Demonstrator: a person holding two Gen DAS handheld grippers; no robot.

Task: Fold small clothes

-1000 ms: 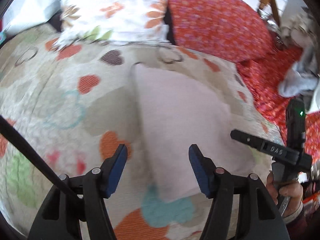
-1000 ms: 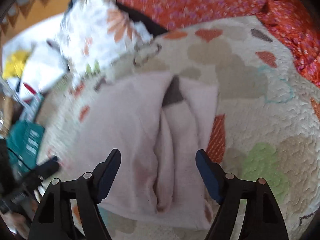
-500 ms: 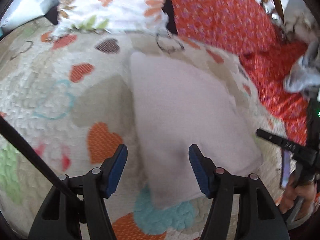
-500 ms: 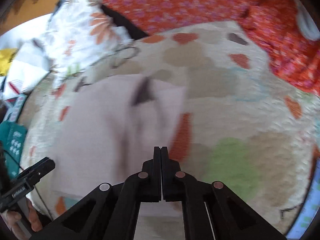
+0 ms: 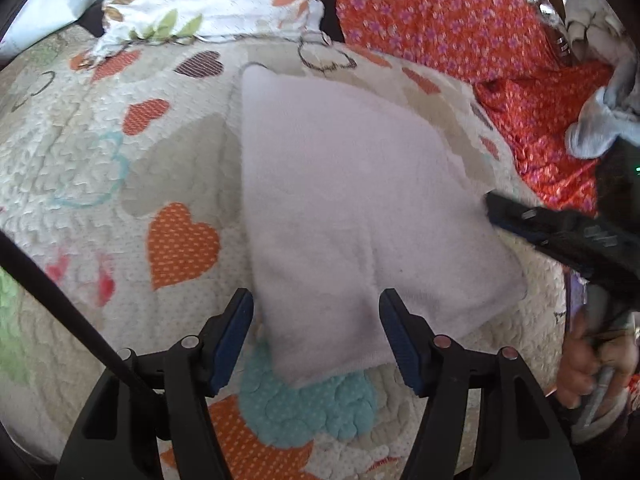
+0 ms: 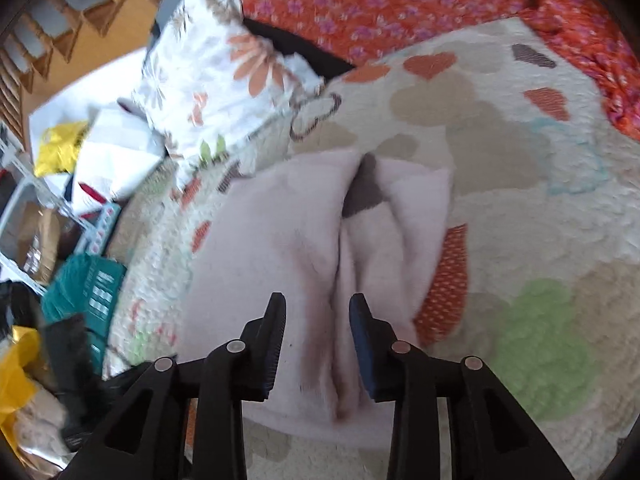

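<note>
heart-print quilt point(image 5: 120, 152), pink garment point(image 5: 340, 184), floral pillow point(image 6: 208, 80), red bedspread point(image 5: 440, 16)

Both wrist views look down closely from opposite sides, sharing the pale garment point(image 5: 352, 208) on the quilt point(image 6: 520, 208).

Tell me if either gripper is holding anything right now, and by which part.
Nothing is held. The left gripper hangs open over the near edge of the pale pink garment; the right gripper has its jaws apart over a central fold.
</note>
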